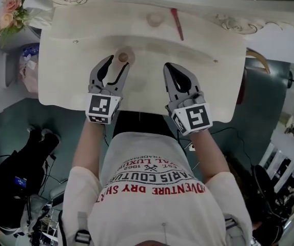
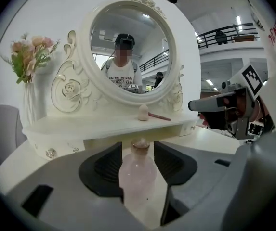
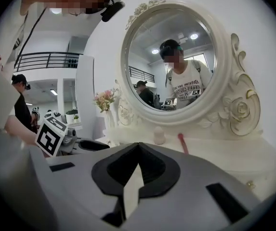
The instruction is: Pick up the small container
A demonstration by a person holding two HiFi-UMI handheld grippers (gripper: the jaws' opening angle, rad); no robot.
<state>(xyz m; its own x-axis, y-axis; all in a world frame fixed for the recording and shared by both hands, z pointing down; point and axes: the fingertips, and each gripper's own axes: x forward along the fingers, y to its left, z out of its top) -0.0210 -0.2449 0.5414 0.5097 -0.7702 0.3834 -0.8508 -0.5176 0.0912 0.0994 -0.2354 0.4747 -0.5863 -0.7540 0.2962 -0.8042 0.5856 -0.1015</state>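
- Small container (image 2: 138, 177): a pale pink bottle with a stopper is being kept upright on the cream dressing table (image 1: 213, 86), near the front edge and left of centre. It is being flanked by both jaws of the left gripper (image 2: 138, 147).
- Left gripper: its jaws are being held wide apart, one on each side of the bottle. The pads are being kept just beside the glass, and no squeeze is being shown.
- Right gripper (image 3: 138, 147): its jaws are being held together at the tips, with nothing between them. It is being held over the table front, apart from the bottle.
- Round mirror (image 2: 130, 52): it is being displayed in an ornate white frame at the back.
- Raised shelf (image 2: 104, 124): a pale egg-shaped piece (image 2: 143, 113) and a red-handled tool (image 1: 177, 24) are being stored here.
- Flowers (image 2: 29, 61): these are being kept at the shelf's left end.
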